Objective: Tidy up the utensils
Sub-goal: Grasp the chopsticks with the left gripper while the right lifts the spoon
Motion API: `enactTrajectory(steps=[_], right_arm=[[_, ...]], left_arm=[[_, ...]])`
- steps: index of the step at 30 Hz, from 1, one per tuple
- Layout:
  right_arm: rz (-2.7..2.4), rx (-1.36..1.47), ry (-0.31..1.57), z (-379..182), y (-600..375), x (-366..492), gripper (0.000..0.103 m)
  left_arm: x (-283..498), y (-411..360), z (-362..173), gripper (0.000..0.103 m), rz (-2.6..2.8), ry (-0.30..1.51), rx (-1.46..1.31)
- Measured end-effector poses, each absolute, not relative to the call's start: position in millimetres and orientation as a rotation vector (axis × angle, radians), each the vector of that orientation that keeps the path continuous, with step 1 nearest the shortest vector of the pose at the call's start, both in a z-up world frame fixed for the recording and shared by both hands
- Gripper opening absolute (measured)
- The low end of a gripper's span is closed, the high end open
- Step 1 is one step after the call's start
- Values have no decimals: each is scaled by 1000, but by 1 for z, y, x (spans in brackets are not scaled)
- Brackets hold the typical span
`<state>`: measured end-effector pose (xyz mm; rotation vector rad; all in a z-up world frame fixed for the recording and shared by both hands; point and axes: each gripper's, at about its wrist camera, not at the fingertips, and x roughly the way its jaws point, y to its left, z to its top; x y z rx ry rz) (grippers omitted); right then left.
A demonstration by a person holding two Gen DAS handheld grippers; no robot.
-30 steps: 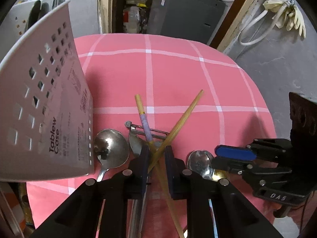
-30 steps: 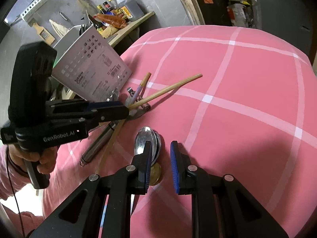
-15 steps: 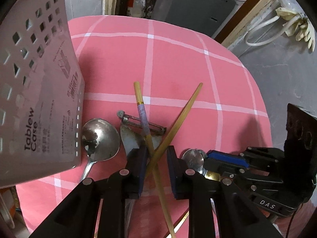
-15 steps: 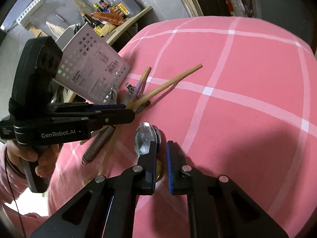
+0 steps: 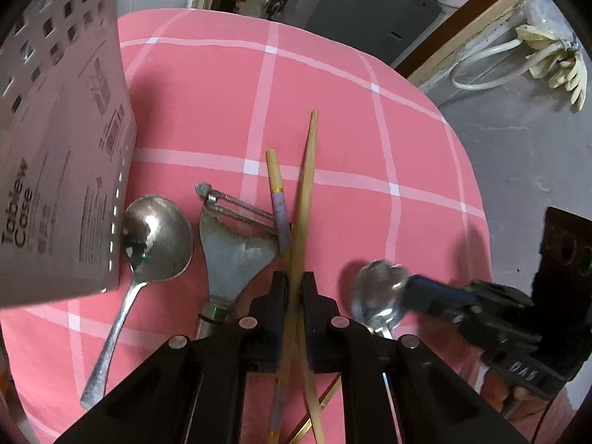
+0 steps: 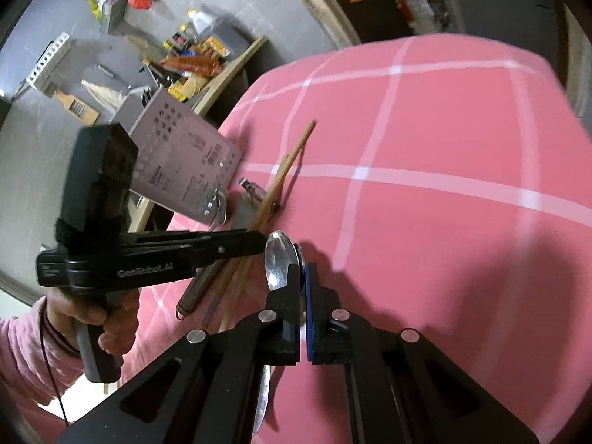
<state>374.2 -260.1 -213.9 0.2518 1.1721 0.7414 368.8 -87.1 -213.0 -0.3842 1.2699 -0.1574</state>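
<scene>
Wooden chopsticks (image 5: 305, 199), two, pinched by left gripper (image 5: 294, 288); right gripper (image 6: 302, 277) clamps one spoon (image 6: 278, 259).

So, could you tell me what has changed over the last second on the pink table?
The left gripper has closed on the two chopsticks, swinging them from crossed to nearly parallel. The right gripper has shut on the small spoon and raised its bowl off the cloth. The large spoon, peeler and utensil case stayed put.
</scene>
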Motion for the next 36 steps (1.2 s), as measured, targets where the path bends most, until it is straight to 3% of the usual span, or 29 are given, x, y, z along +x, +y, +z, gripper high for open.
enactTrajectory(steps=[11, 24, 36], right_arm=[[565, 338, 1180, -216, -302, 375, 2], [538, 310, 1270, -238, -282, 382, 3], [476, 176, 1029, -171, -287, 349, 2]], left_arm=[[370, -89, -218, 10, -183, 1309, -368], [388, -115, -218, 9, -187, 1323, -329], [353, -129, -194, 7, -261, 1145, -323]])
